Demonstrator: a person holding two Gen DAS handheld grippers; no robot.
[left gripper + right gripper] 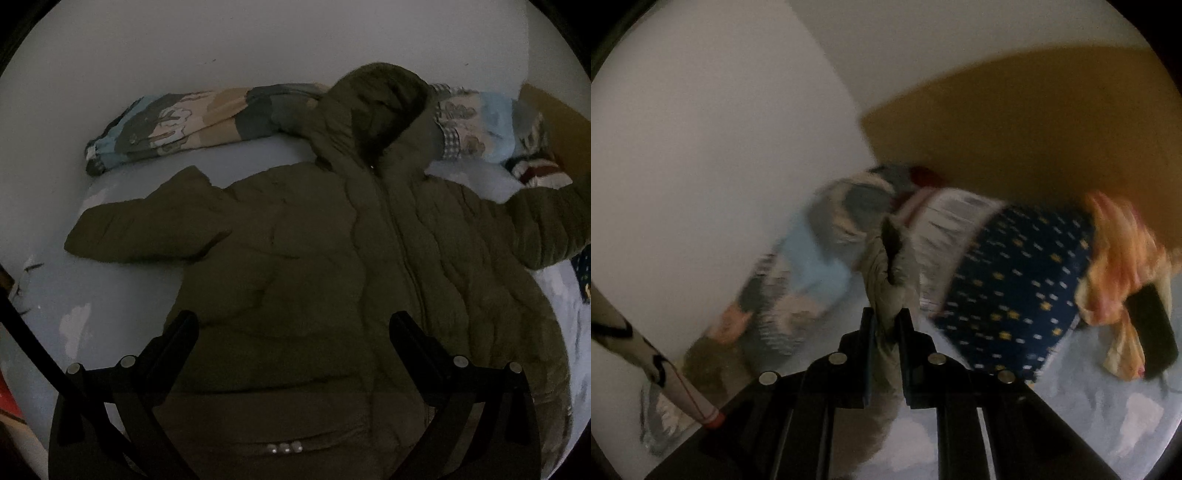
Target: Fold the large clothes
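Note:
An olive green hooded puffer jacket (332, 240) lies face up and spread out on a light blue bed (110, 295), zipped, hood toward the wall, sleeves out to both sides. My left gripper (293, 321) is open and empty above the jacket's lower front. My right gripper (886, 317) is shut on the end of the jacket's sleeve (882, 273), whose cuff sticks up between the fingers. That view is blurred by motion.
A patterned rolled quilt (177, 125) lies along the wall behind the hood. A dark blue star-print pillow (1015, 288), an orange cloth (1119, 266) and a brown headboard (1034, 129) are at the bed's right end. A white wall (221, 44) runs behind.

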